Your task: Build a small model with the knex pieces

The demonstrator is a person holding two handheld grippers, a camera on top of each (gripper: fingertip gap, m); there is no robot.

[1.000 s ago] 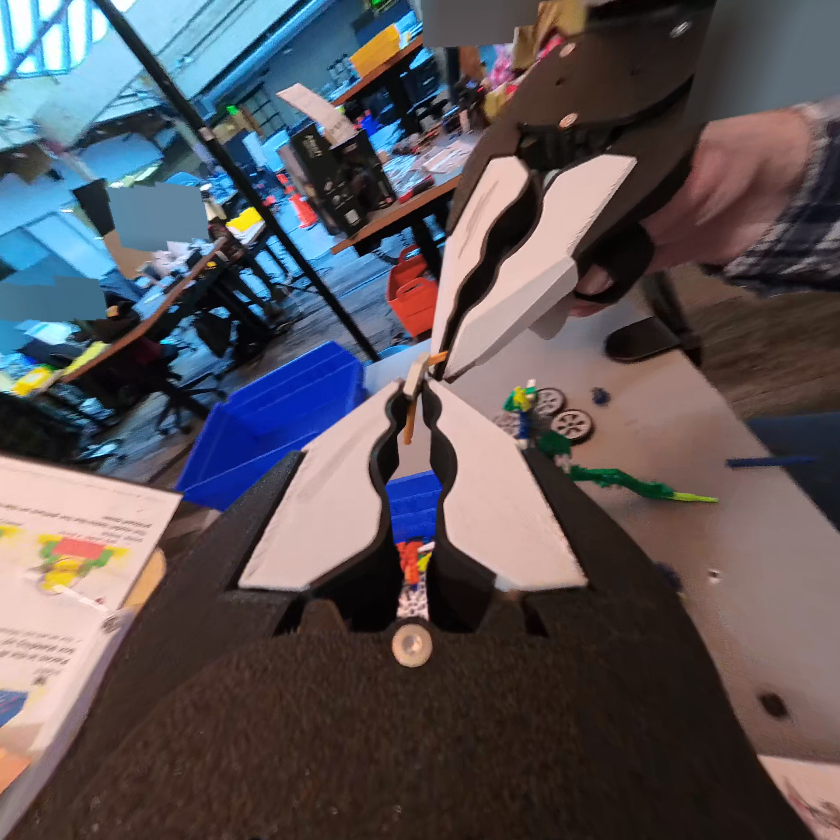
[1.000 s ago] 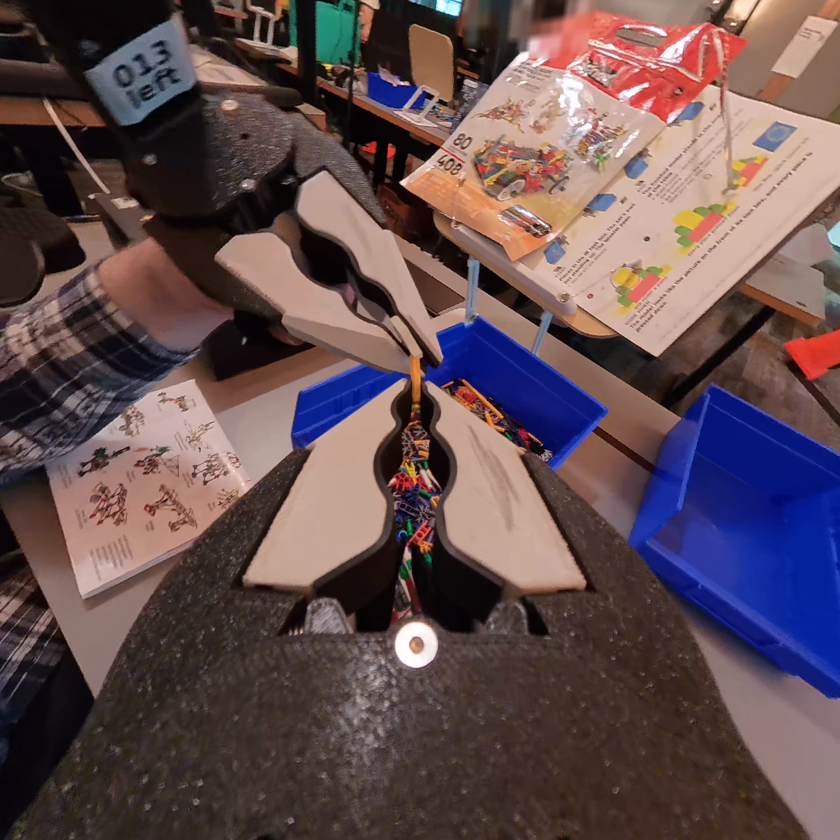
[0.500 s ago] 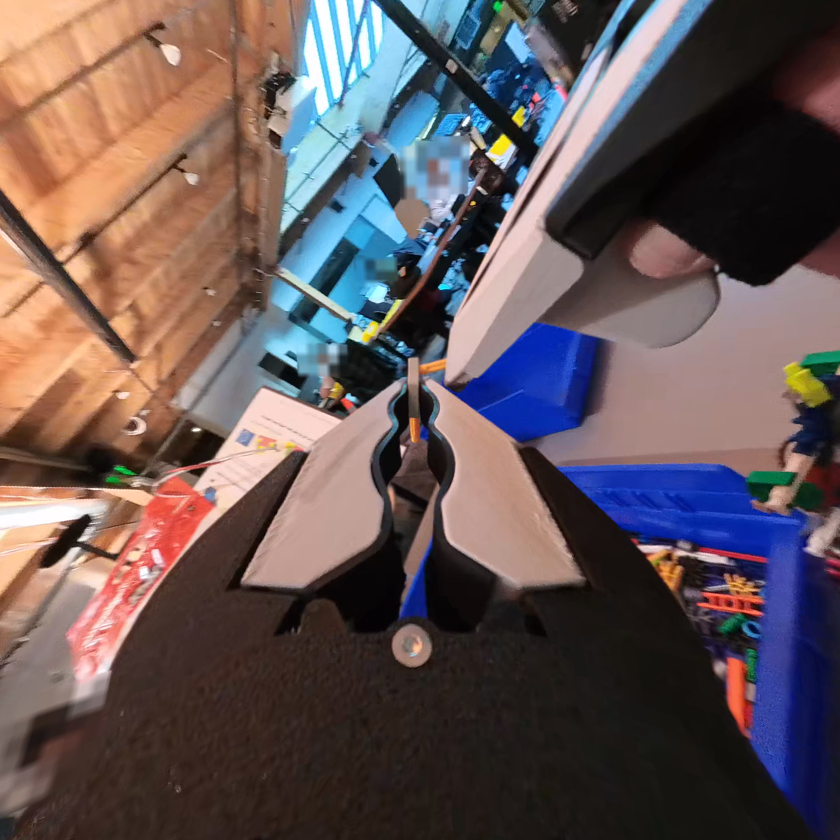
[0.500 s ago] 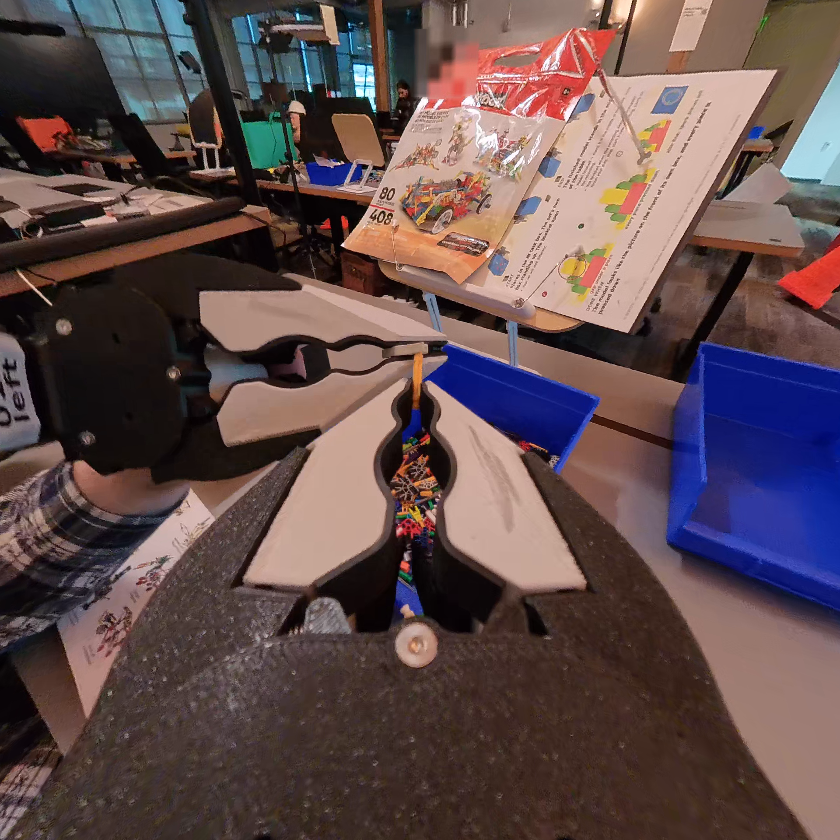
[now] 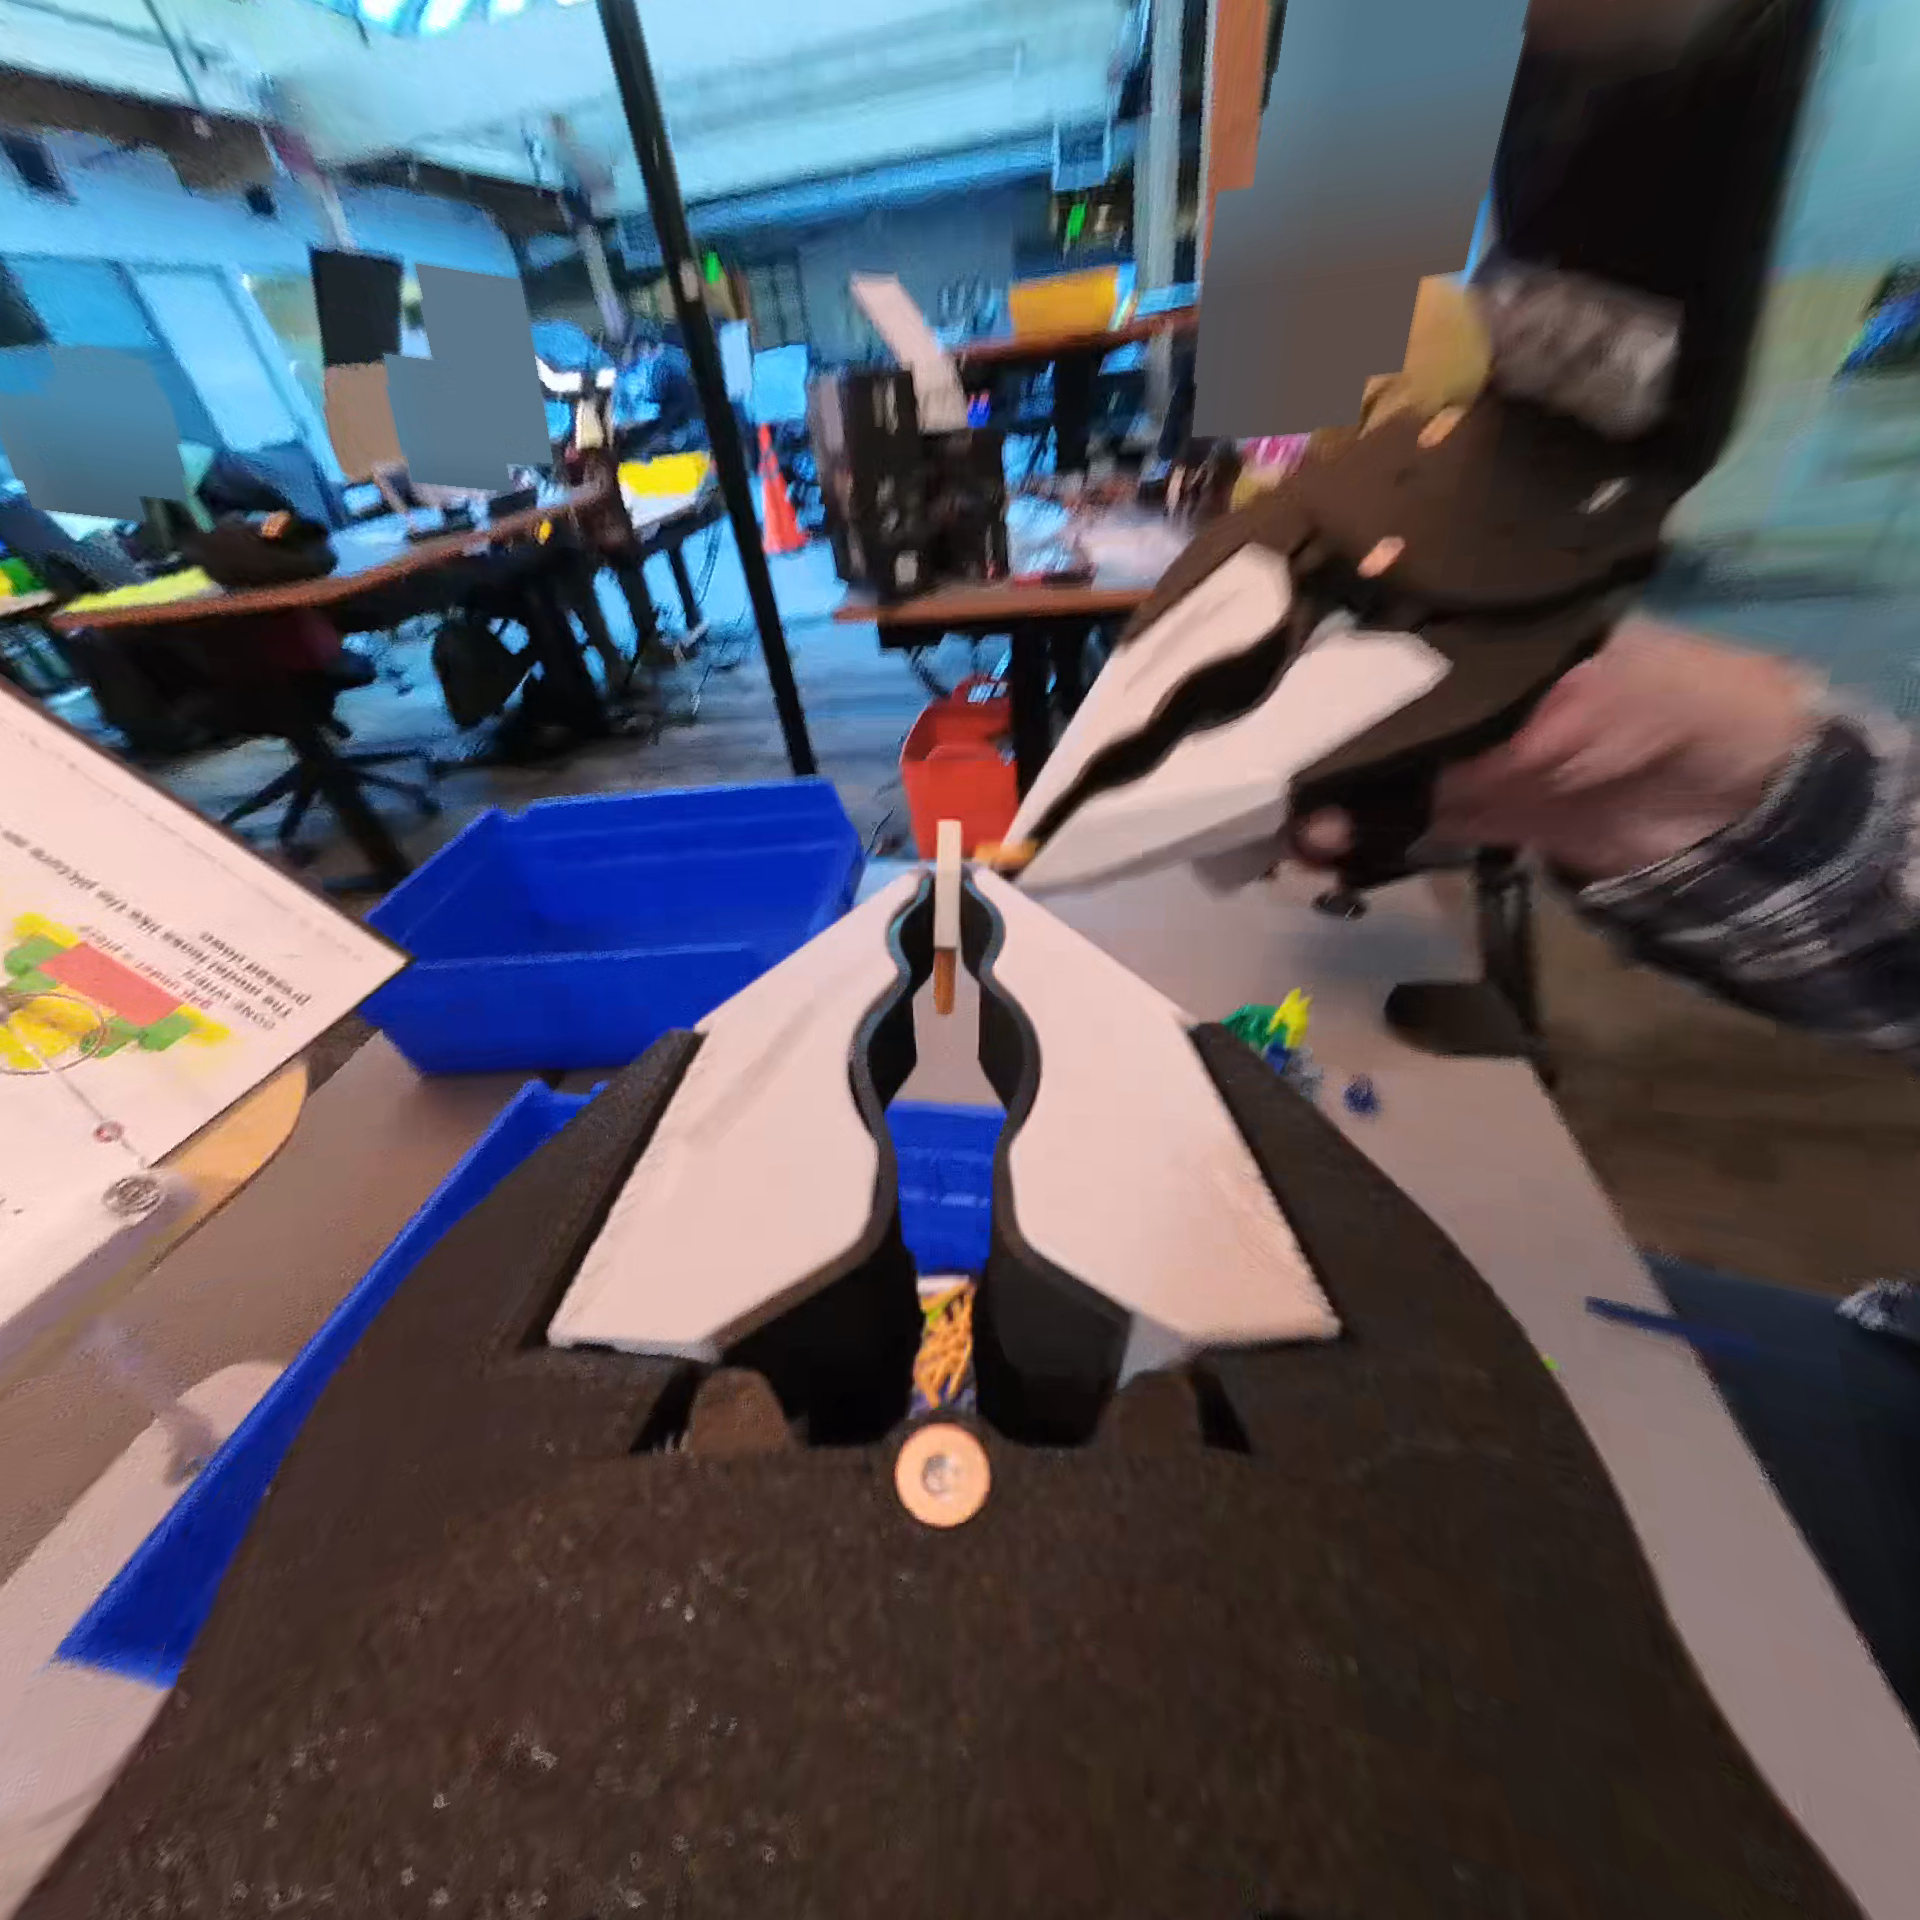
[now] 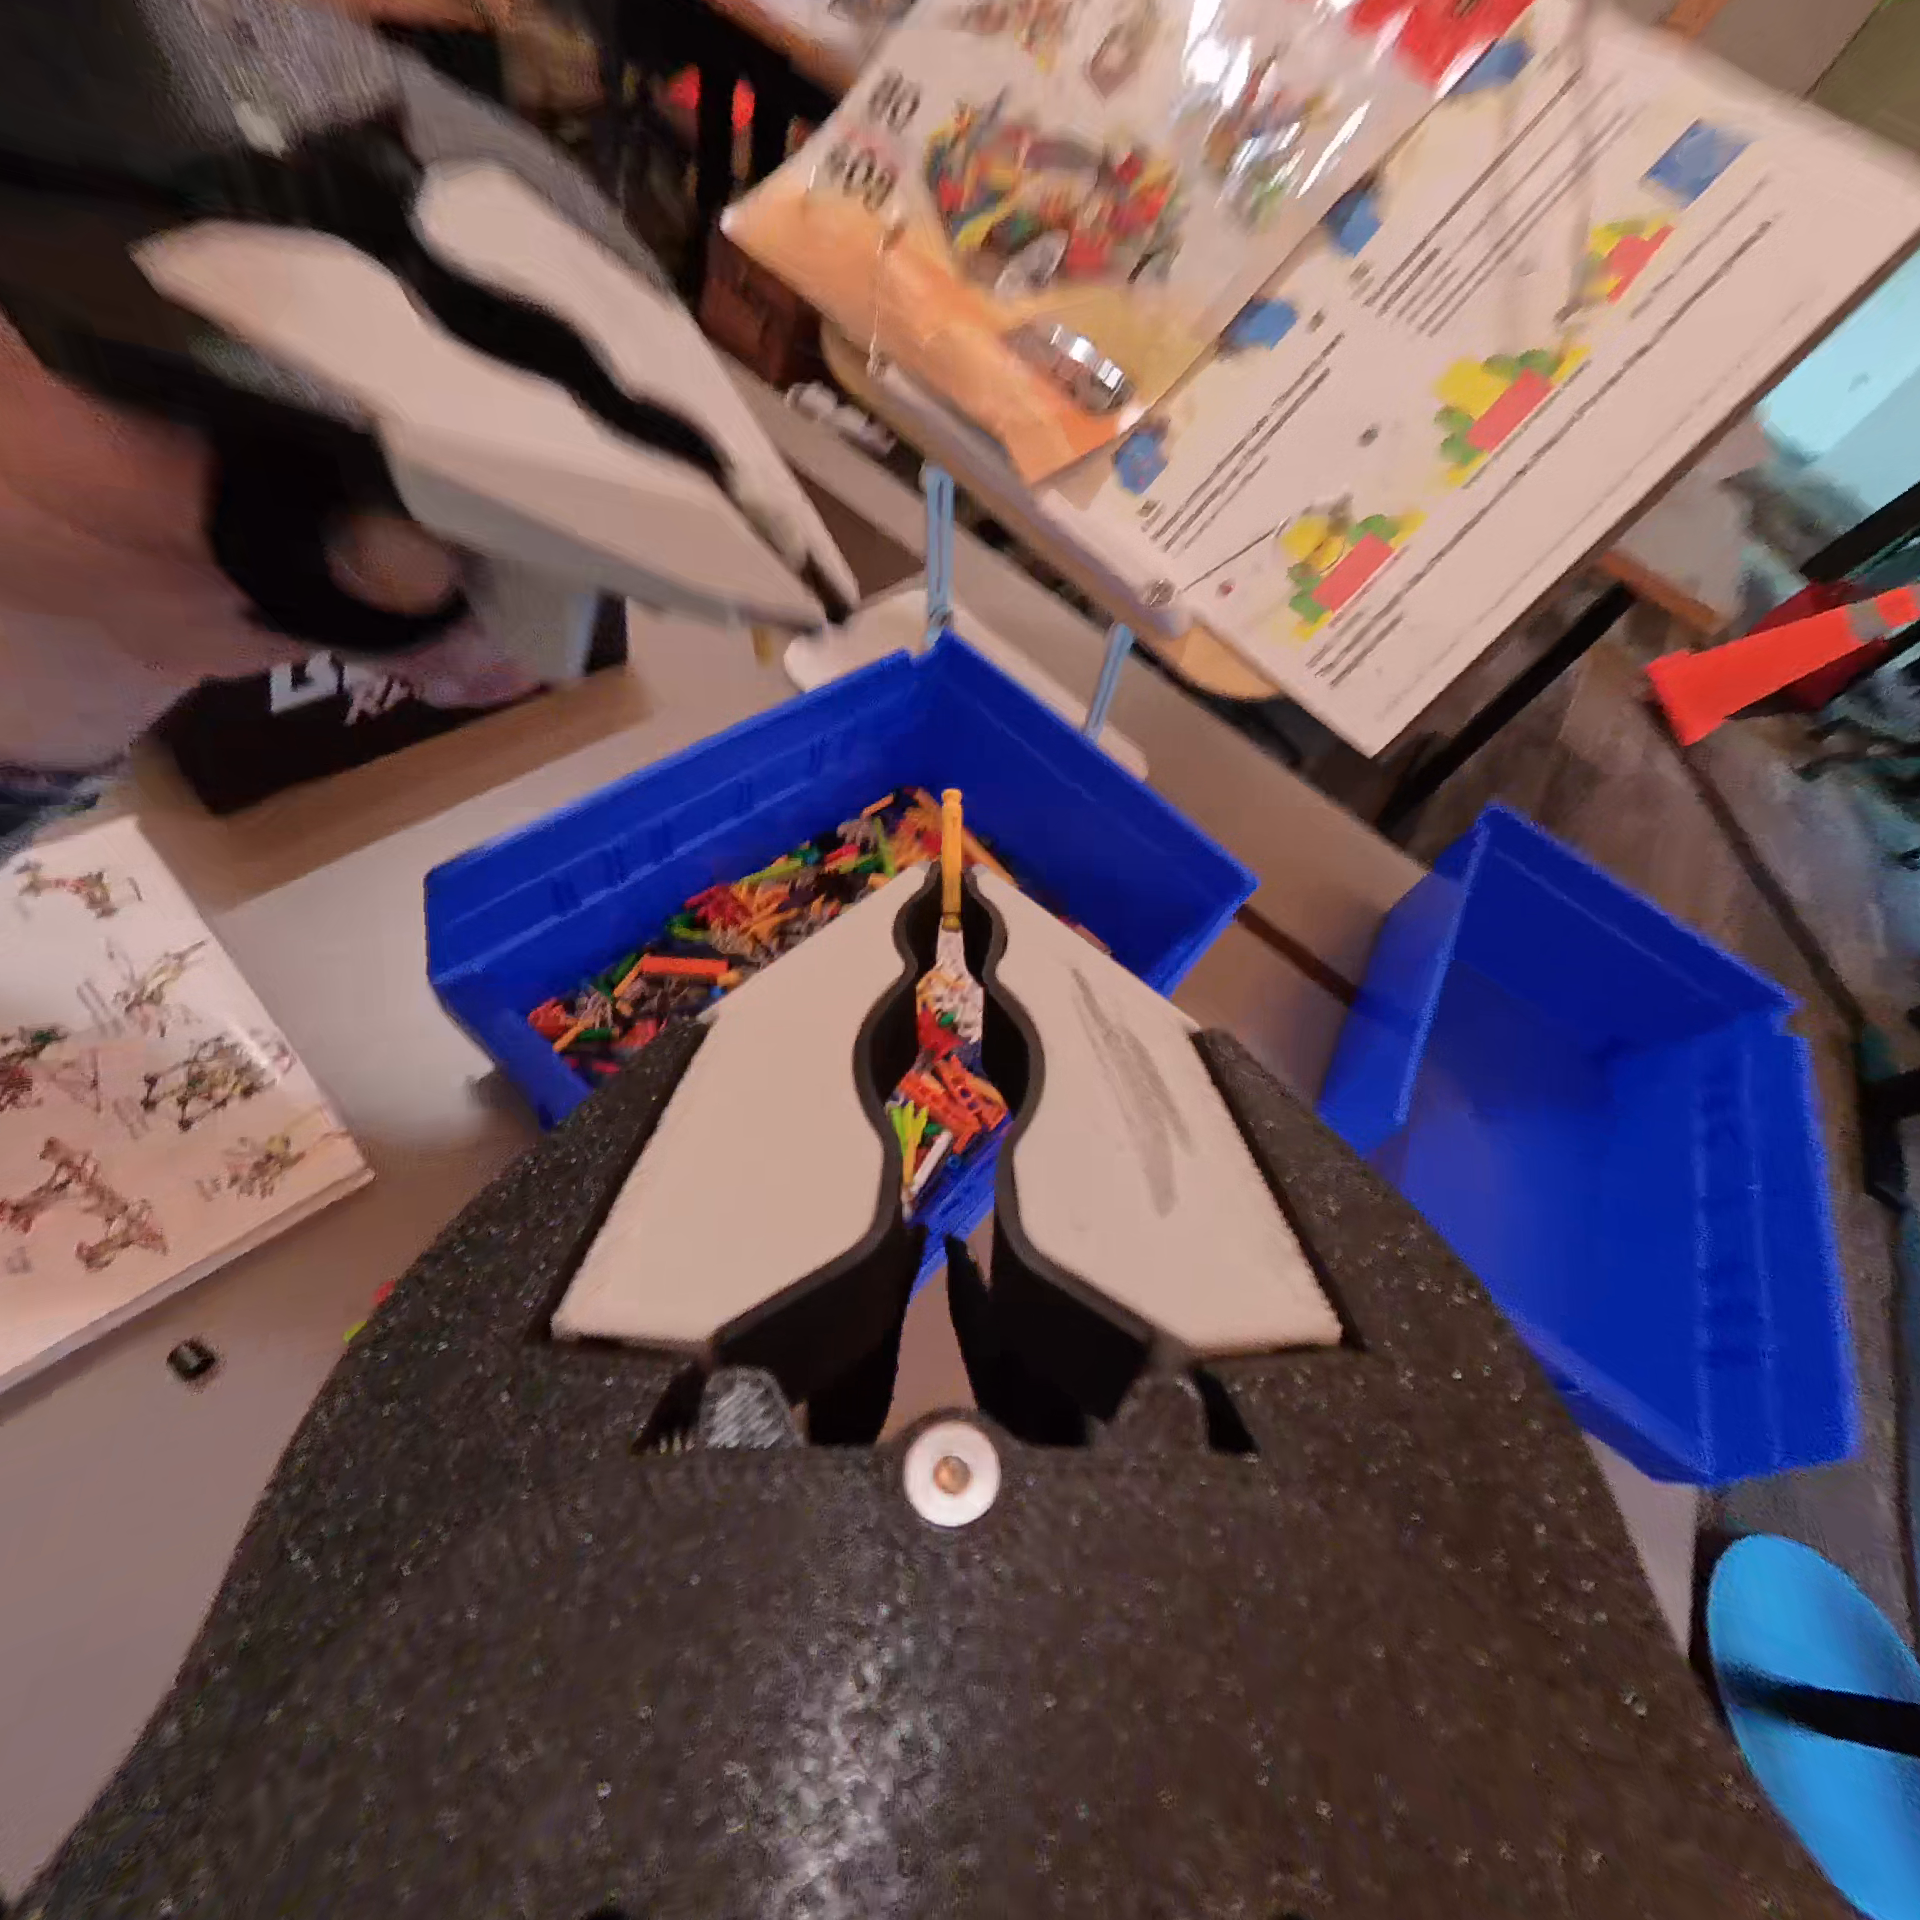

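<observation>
— How many blue plastic bins (image 6: 1600, 1143) lie beyond the jaws?
— Two: one full of small coloured rods ahead, one to its right.
— And printed instruction sheets (image 6: 135, 1081)?
— Two as well.

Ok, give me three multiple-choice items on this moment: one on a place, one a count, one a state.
1. Where does the booklet lie? A on the table beside the full bin; B in that bin; C on the stand.
2. How many blue bins does the right wrist view show? A one; B two; C four.
3. The right gripper's jaws are: A wide open; B shut on an orange rod; C out of view.
A: it lies flat on the table by the bin's wall. B: the full bin and an empty bin beside it. B: the jaws pinch the rod at their tips.
</observation>
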